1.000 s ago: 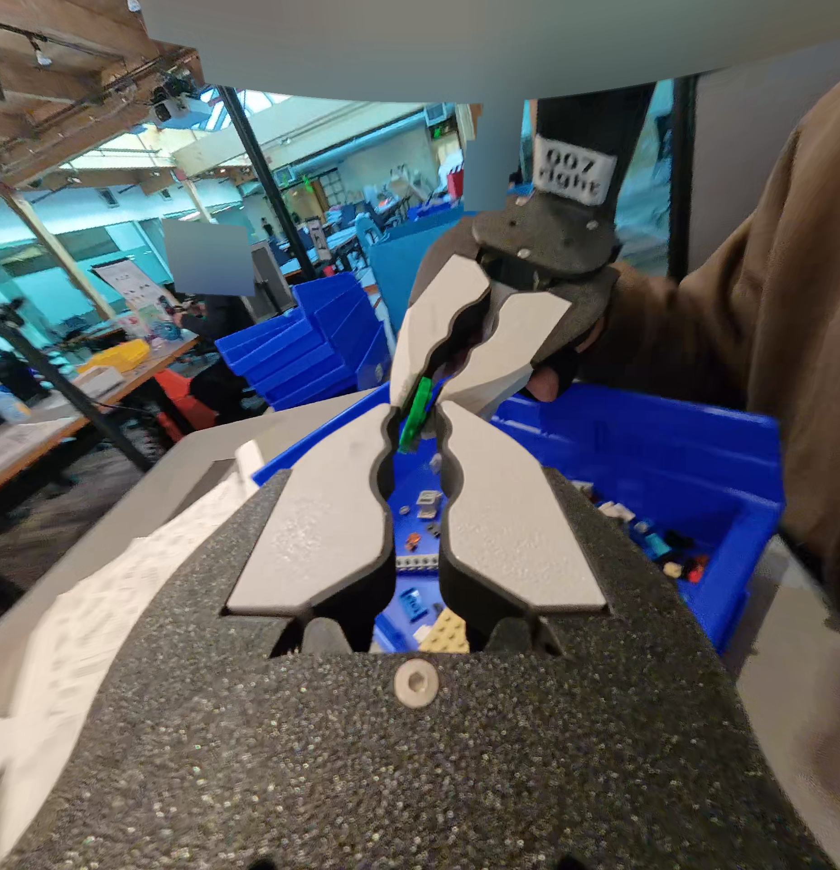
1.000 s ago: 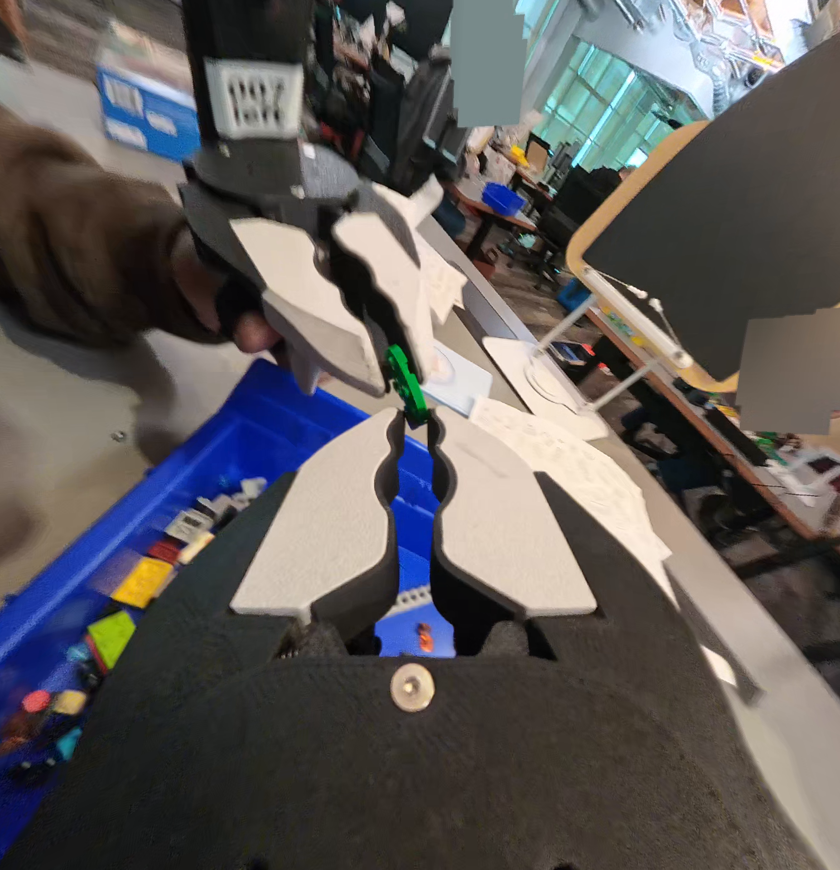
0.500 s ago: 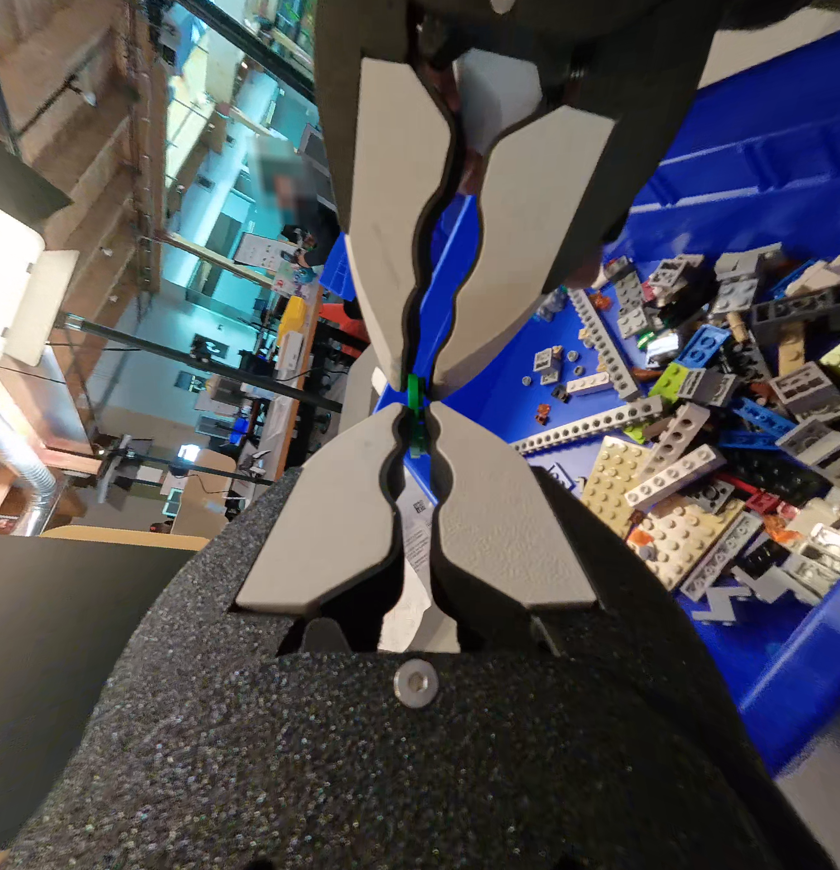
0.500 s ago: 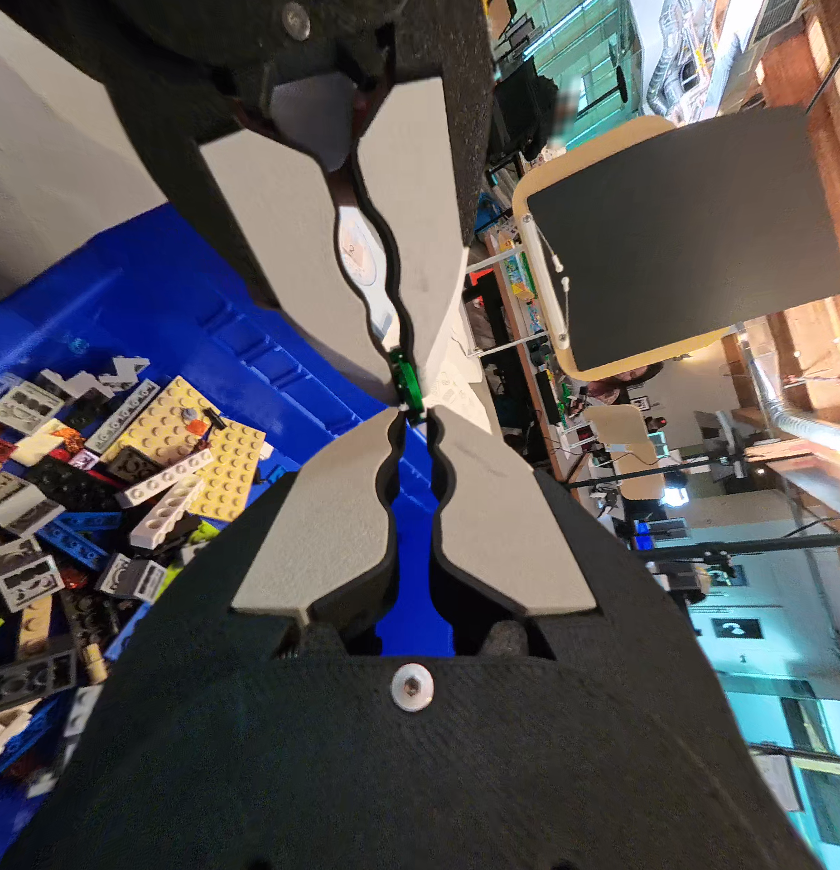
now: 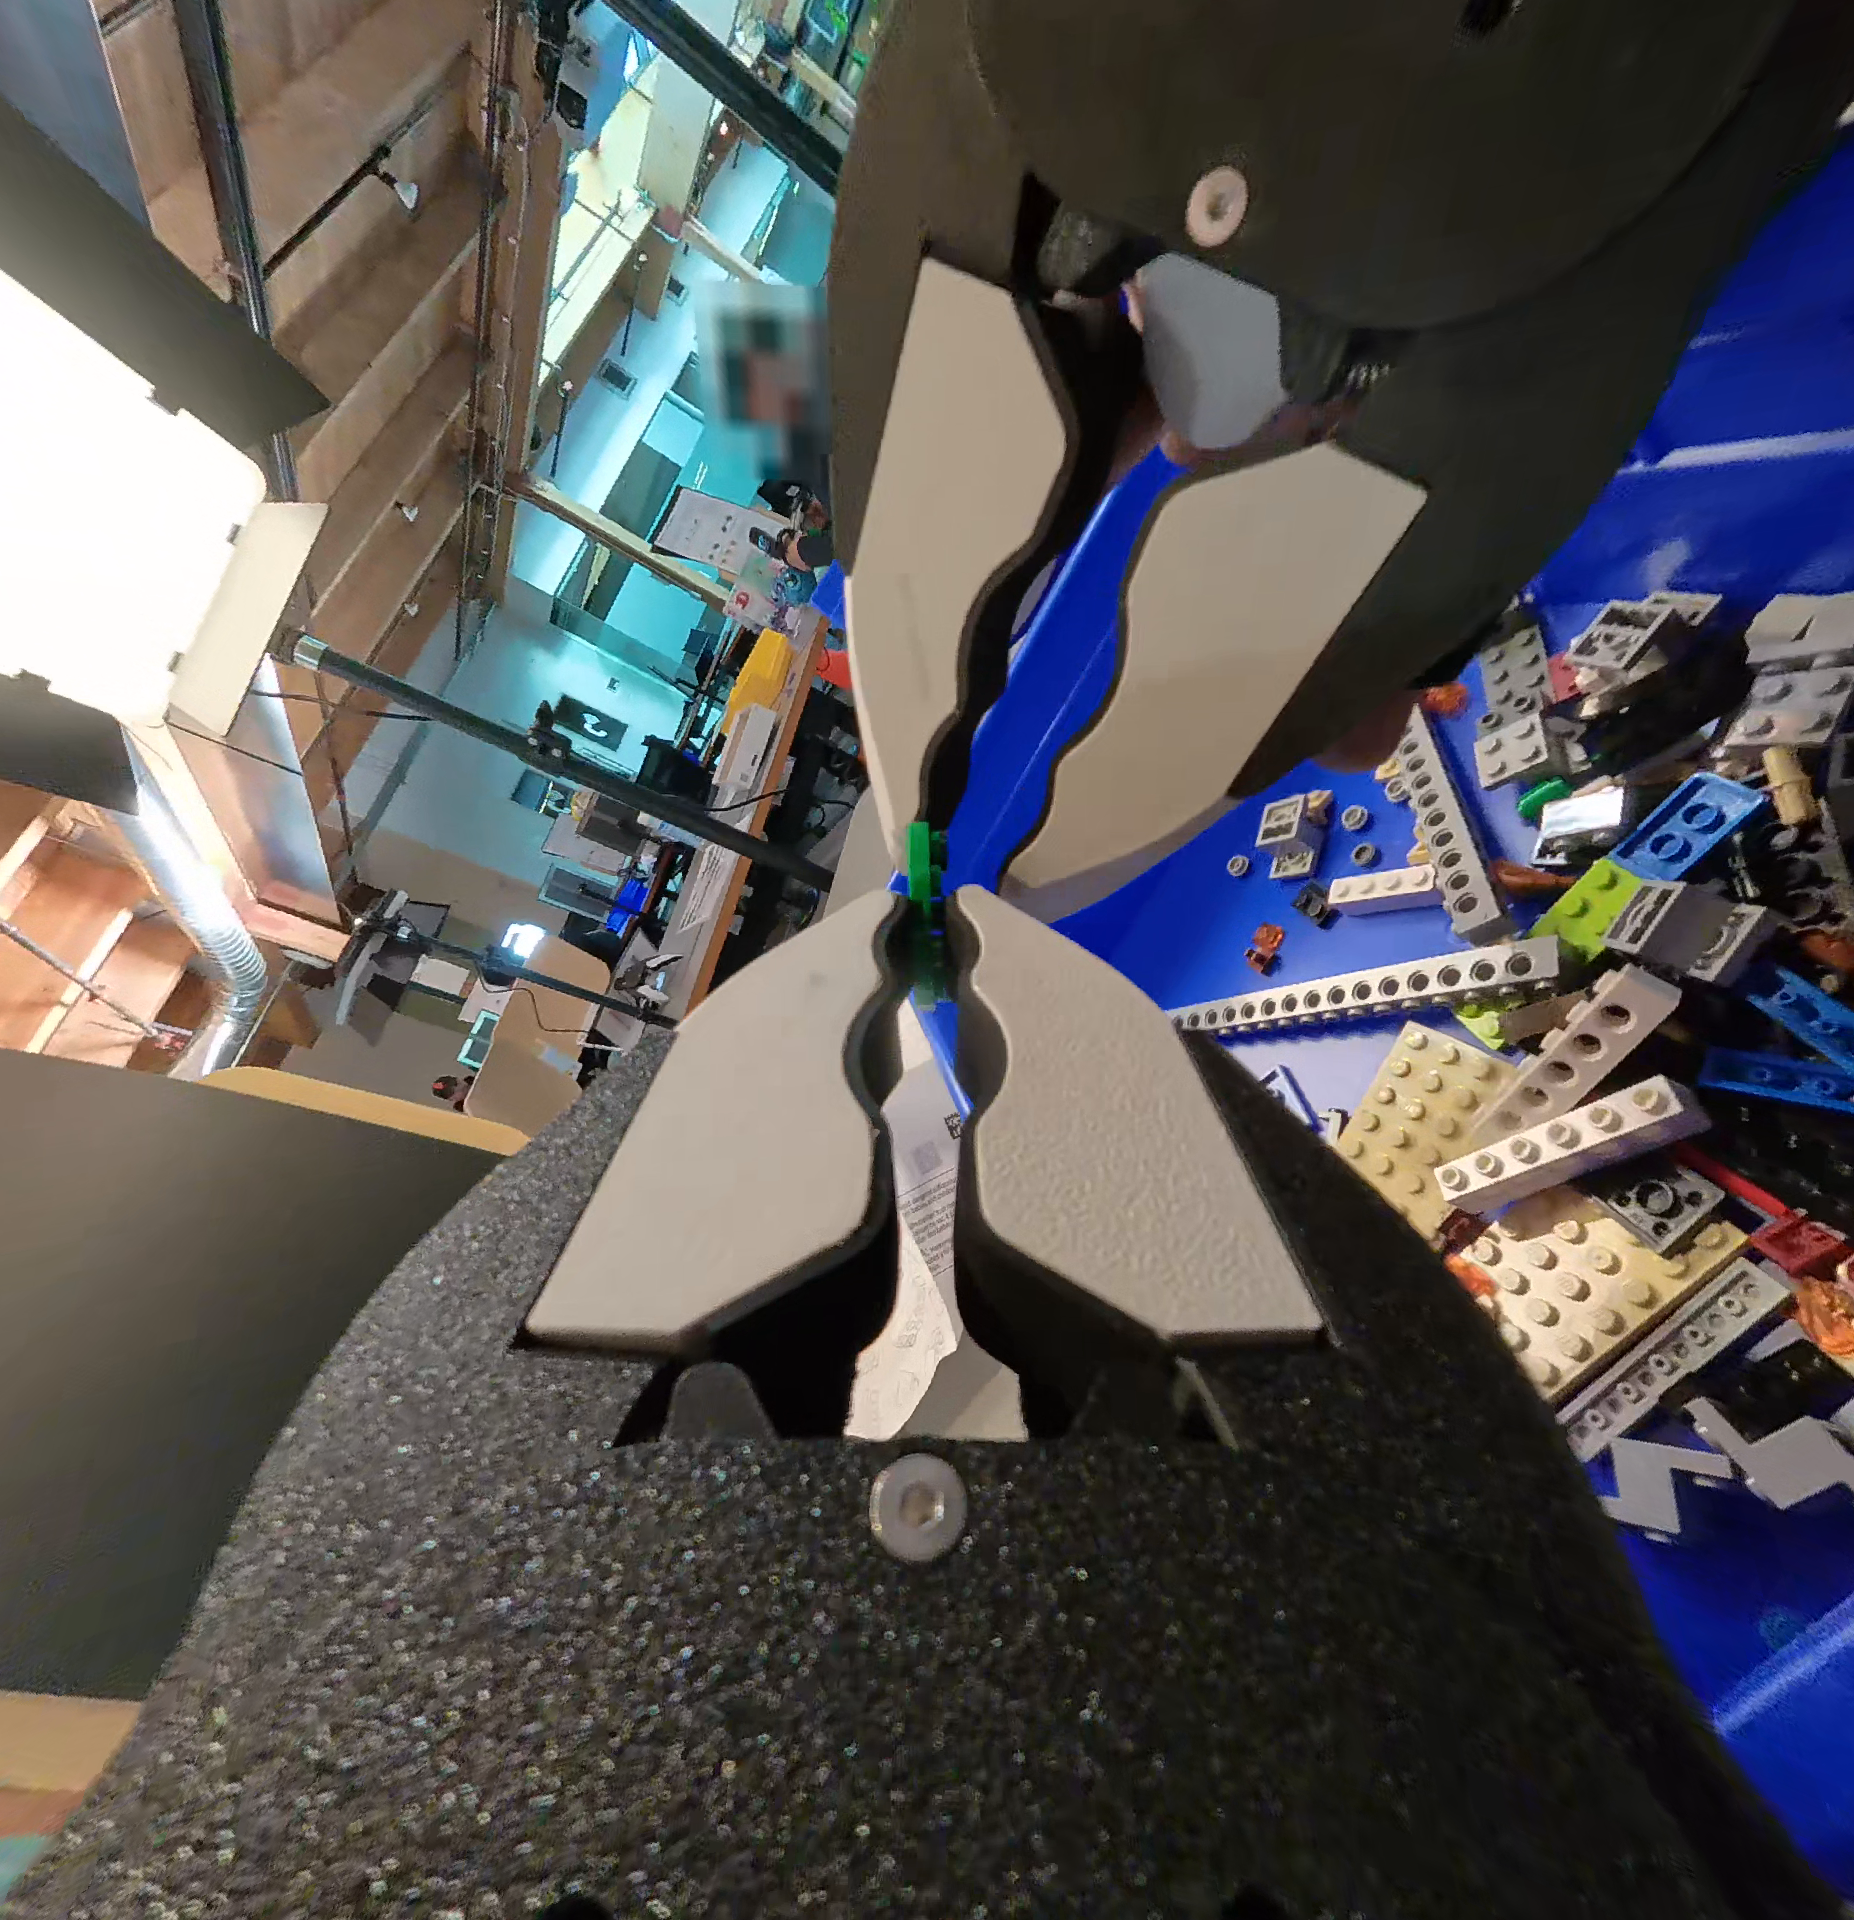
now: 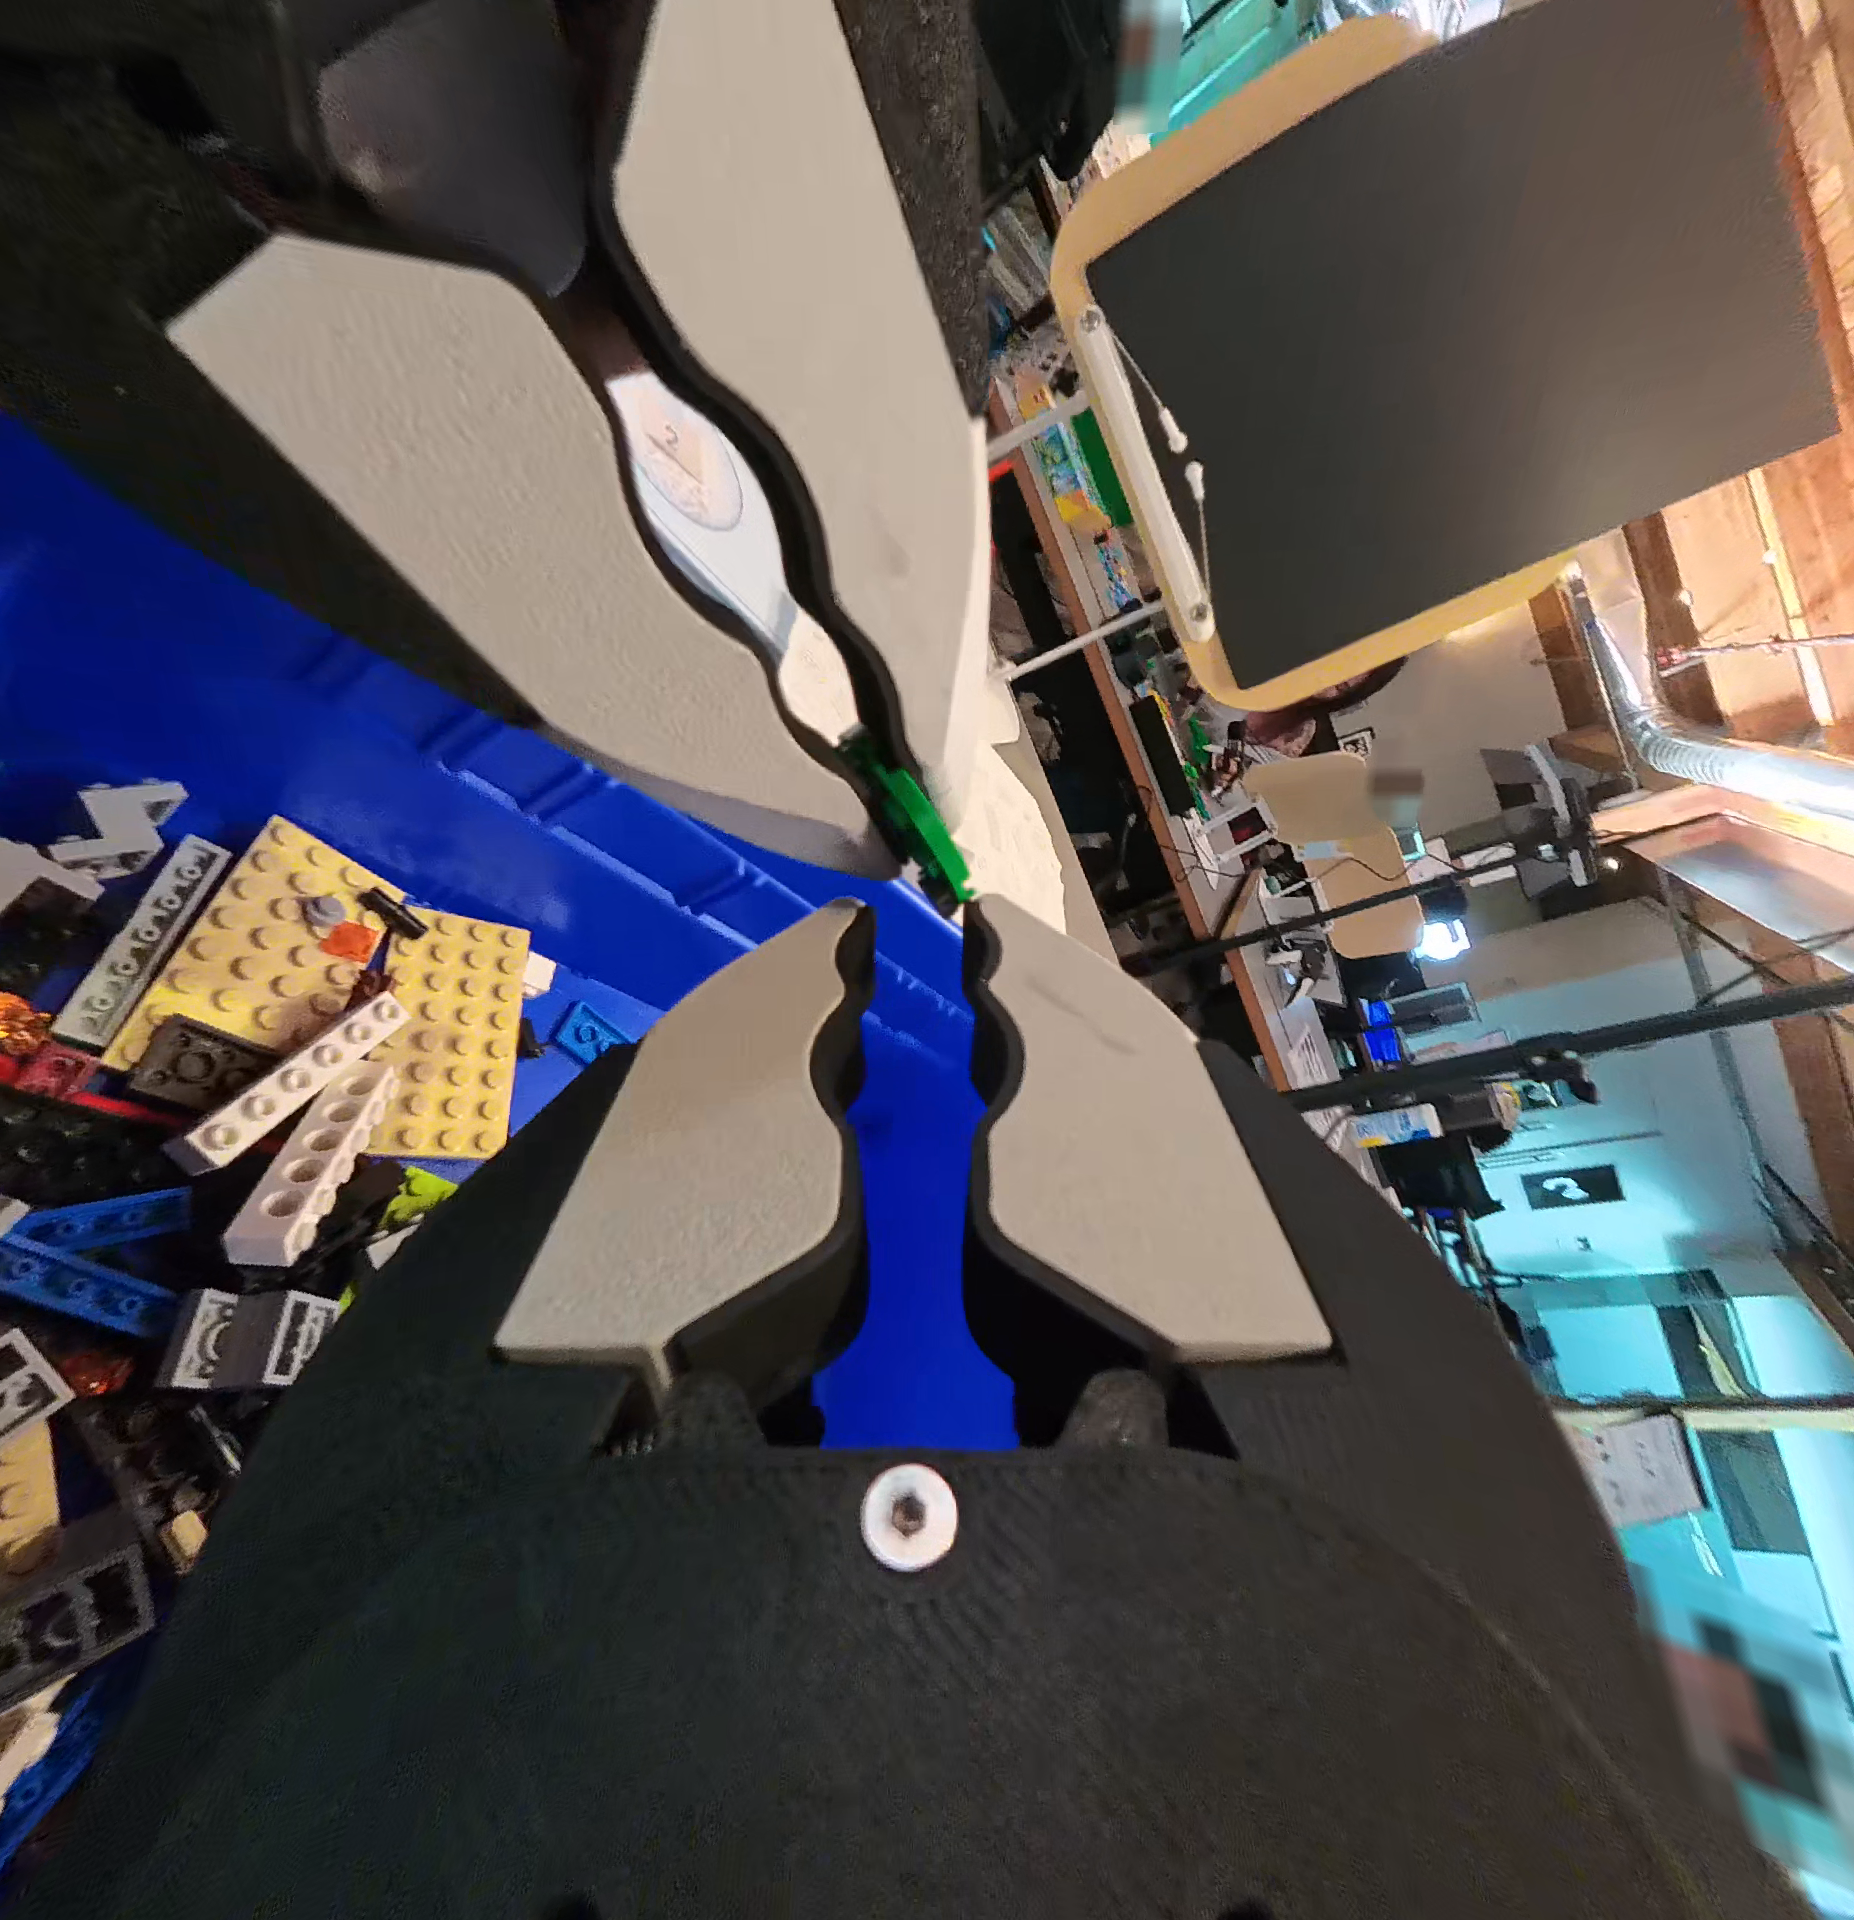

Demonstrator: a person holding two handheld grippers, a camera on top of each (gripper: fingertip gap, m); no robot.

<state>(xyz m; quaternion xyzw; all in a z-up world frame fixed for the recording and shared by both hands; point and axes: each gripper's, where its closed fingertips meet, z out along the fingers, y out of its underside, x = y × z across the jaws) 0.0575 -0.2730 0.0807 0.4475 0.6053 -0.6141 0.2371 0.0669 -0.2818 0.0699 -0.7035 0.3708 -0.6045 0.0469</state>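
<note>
My left gripper (image 5: 923, 912) is shut on a small flat green brick piece (image 5: 918, 857), pinched at its fingertips above the edge of a blue bin (image 5: 1162, 935). My right gripper (image 6: 912, 920) faces it tip to tip and is open; the right wrist view shows the green piece (image 6: 918, 826) between the left gripper's pads (image 6: 881, 831), with its lower end just at my right fingertip (image 6: 990, 925). In the left wrist view the right gripper (image 5: 964, 857) shows a clear gap between its fingers.
The blue bin (image 6: 590, 810) holds several loose bricks, among them tan studded plates (image 6: 279, 935) and grey holed beams (image 5: 1370, 992). A printed paper sheet (image 5: 918, 1247) lies on the grey table beside the bin. A black board with a pale edge (image 6: 1422, 312) stands beyond. My two grippers' fingertips are within a few centimetres of each other.
The left gripper closed on the green piece that the right gripper held. Both grippers turned over the bin, and now the right fingers have opened and let go of it.
</note>
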